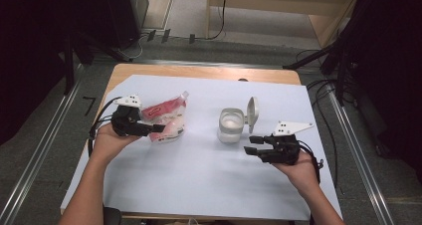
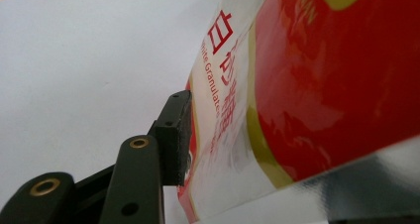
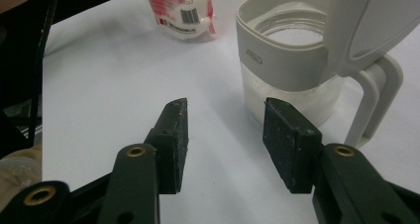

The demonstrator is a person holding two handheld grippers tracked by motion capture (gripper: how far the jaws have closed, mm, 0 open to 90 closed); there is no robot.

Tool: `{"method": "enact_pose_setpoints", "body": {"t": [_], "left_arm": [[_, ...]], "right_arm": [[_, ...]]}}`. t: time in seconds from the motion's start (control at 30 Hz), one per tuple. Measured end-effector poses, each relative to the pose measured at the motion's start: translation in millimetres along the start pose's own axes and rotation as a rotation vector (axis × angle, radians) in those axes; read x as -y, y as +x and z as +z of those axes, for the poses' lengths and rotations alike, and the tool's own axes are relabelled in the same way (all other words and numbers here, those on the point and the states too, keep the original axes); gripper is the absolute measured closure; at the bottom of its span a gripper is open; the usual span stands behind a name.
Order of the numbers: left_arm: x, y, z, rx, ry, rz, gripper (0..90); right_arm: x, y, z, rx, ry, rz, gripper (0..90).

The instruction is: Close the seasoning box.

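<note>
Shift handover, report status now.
Left tool at the sugar pouch, grip unclear. Right tool open, empty, short of the lidded jar. Jar lid up. Nothing between.

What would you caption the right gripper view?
Open right gripper faces a lidded sugar jar, flip lid up, on white paper.

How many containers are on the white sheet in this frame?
2. A red-and-white sugar bag stands left of centre, at the left gripper. A lidded jar with its lid flipped open stands right of centre, just ahead of the right gripper. Nothing appears hidden.
</note>
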State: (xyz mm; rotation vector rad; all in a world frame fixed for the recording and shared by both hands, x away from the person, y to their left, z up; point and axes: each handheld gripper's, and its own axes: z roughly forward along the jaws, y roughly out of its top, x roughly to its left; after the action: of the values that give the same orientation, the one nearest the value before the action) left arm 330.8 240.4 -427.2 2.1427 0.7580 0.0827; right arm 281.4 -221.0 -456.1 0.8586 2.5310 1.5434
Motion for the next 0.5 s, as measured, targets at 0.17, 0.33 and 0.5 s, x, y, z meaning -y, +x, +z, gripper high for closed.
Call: {"method": "enact_pose_setpoints", "body": {"t": [0.17, 0.33, 0.5], "left_arm": [[2.7, -1.0, -2.6, 0.009, -0.019, 0.01, 43.5], [8.2, -2.5, -9.3, 0.002, -0.02, -0.002, 37.5], [16.4, -5.6, -18.0, -0.009, -0.027, -0.013, 35.3]], "right_arm": [[-0.6, -4.0, -3.6, 0.01, -0.005, -0.001, 52.6], [-0.1, -10.1, -8.1, 0.031, 0.0, 0.002, 50.5], [-0.3, -13.8, -15.2, 0.046, -0.032, 0.007, 48.2]]}}
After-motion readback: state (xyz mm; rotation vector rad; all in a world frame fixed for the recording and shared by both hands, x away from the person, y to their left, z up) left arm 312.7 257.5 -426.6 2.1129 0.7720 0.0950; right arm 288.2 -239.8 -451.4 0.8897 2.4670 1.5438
